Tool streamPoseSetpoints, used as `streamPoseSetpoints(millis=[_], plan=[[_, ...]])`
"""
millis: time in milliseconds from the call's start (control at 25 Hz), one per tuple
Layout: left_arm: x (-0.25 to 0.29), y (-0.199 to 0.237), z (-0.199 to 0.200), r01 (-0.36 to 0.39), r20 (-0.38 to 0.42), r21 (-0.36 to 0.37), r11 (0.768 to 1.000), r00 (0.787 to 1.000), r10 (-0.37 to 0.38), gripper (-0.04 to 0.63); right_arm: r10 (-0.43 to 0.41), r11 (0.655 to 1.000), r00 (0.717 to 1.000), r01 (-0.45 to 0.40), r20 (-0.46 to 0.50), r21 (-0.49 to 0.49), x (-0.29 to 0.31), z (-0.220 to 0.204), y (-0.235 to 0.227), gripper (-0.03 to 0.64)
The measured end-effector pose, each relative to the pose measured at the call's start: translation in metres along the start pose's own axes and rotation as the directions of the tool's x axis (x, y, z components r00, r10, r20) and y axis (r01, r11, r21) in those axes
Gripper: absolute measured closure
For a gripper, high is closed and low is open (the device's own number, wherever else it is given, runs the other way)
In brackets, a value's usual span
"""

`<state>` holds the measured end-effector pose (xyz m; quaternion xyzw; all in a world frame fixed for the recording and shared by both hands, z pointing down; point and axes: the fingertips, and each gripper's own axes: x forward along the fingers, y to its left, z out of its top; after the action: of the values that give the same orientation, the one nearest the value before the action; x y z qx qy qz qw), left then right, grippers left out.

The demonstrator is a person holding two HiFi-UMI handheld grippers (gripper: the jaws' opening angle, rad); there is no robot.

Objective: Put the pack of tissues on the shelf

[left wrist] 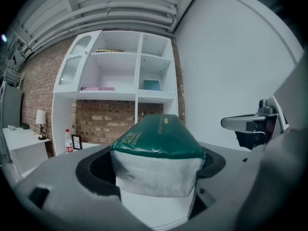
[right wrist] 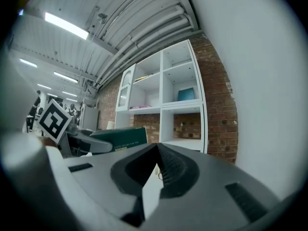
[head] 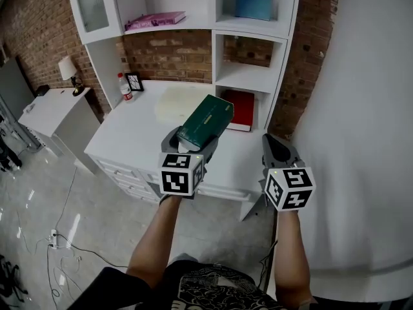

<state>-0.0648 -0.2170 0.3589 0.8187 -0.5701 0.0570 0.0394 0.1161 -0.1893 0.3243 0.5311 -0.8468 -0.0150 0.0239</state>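
My left hand-held gripper (head: 192, 142) grasps one end of the pack of tissues (head: 208, 120) above the counter (head: 139, 134), short of the shelf (head: 248, 77). I judge it light and squashy, with a slick wrap. My right hand-held gripper (head: 277, 148) is clenched and empty.

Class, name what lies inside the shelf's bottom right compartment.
A red book lies flat there. The tissue pack, held in the left gripper, hides part of its left side.

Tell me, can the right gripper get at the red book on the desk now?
Probably yes: the right gripper is empty, and bare desk lies between it and the red book.
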Motion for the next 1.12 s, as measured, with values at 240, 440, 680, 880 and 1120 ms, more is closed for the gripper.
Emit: streamPoseSetpoints(millis=[240, 440, 680, 880, 1120], plan=[[0.024, 0.003, 0.01, 0.001, 0.018, 0.006, 1.0, 1.0, -0.001, 0.149, 0.002, 1.0, 1.0, -0.001, 0.008, -0.005, 0.02, 0.002, -0.014, 0.613], [0.062, 0.012, 0.018, 0.01, 0.027, 0.022, 1.0, 1.0, -0.011, 0.149, -0.005, 1.0, 1.0, 0.005, 0.009, -0.01, 0.047, 0.001, -0.029, 0.614], [0.125, 0.019, 0.031, 0.053, 0.035, 0.036, 0.998, 0.998, -0.054, 0.149, -0.043, 0.999, 0.999, 0.043, 0.0, -0.018, 0.091, -0.001, -0.061, 0.613], [0.179, 0.029, 0.039, 0.095, 0.024, 0.037, 0.995, 0.995, -0.096, 0.149, -0.076, 0.997, 0.997, 0.076, -0.01, -0.032, 0.133, 0.007, -0.087, 0.613], [0.233, 0.033, 0.044, 0.146, 0.004, 0.04, 0.988, 0.989, -0.147, 0.149, -0.118, 0.992, 0.993, 0.117, -0.023, -0.042, 0.17, 0.011, -0.113, 0.613]])
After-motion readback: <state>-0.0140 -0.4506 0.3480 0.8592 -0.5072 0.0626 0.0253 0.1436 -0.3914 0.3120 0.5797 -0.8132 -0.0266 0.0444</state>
